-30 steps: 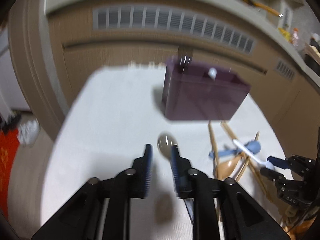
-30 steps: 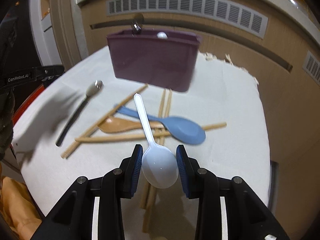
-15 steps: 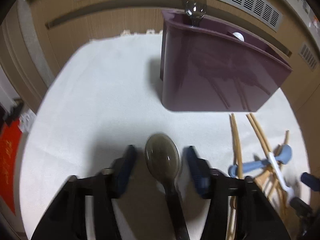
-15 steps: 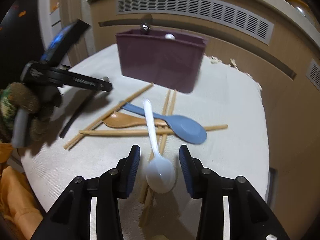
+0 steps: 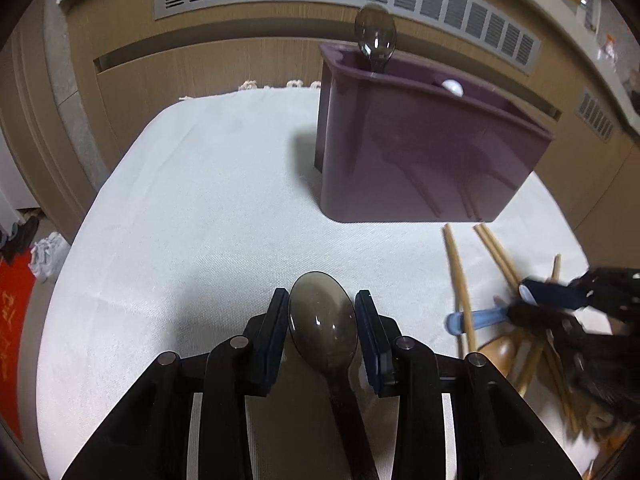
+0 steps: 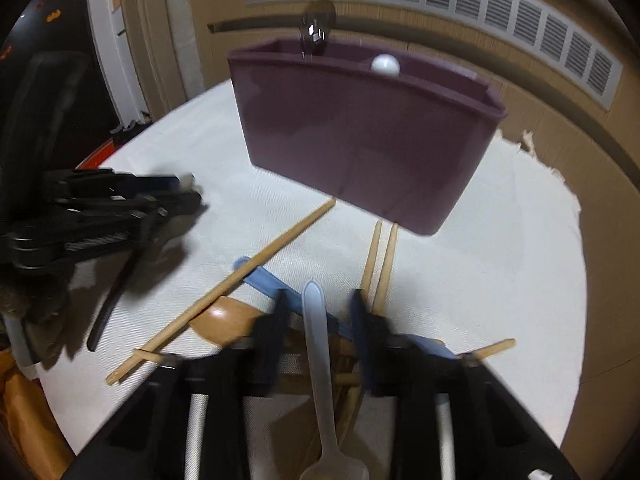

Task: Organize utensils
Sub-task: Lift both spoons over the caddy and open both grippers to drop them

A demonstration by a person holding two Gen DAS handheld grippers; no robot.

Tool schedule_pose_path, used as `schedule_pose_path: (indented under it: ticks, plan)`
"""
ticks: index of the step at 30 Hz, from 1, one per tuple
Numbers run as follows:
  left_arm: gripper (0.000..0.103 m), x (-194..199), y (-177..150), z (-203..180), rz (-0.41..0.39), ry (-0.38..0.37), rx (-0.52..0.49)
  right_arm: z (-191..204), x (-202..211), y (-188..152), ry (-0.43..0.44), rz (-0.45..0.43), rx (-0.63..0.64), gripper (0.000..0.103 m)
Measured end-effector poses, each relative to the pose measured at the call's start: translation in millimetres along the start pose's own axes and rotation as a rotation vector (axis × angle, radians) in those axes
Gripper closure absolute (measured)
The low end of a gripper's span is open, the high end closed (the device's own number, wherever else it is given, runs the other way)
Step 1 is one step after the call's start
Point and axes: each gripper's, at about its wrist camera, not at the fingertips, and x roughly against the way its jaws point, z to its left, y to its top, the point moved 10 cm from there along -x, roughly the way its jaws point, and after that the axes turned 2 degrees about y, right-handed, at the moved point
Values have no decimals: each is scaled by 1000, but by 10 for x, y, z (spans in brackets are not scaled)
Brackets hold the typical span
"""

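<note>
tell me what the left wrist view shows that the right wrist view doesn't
Only the left wrist view: the smoky grey spoon's bowl between the left claw fingers, pads close beside it.

Only the right wrist view: the white spoon handle running between the right claw fingers, and the brown spoon's bowl.

Both: the purple bin, chopsticks, blue spoon.

A white woven cloth (image 5: 208,208), matt and finely ribbed, covers the table. On it stands a glossy purple plastic bin (image 5: 420,152). In front of the bin lie a smoky translucent plastic spoon (image 5: 323,326), matt wooden chopsticks (image 6: 240,280), a smooth pale-blue plastic spoon (image 6: 264,278) and a translucent white plastic spoon (image 6: 320,364).
</note>
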Motion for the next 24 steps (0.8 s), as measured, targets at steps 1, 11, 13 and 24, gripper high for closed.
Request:
schedule_pose_path:
  ticks: [1,11,13,24]
  plan:
    - [69,50,6,-3,-11,-5,1,6,23,-2,6,-2,-5,92]
    - [69,1193,330,-254,-287,-63,-54,77,1170,103,39,-216,-62,92]
    - [69,1545,628,-365,-380,-88,-73,58,1610,363,39,-322,-64,92]
    - [68,2424,2413,-585,-841,-59,-111,-305,2867,2111,-112,-707,-46,92]
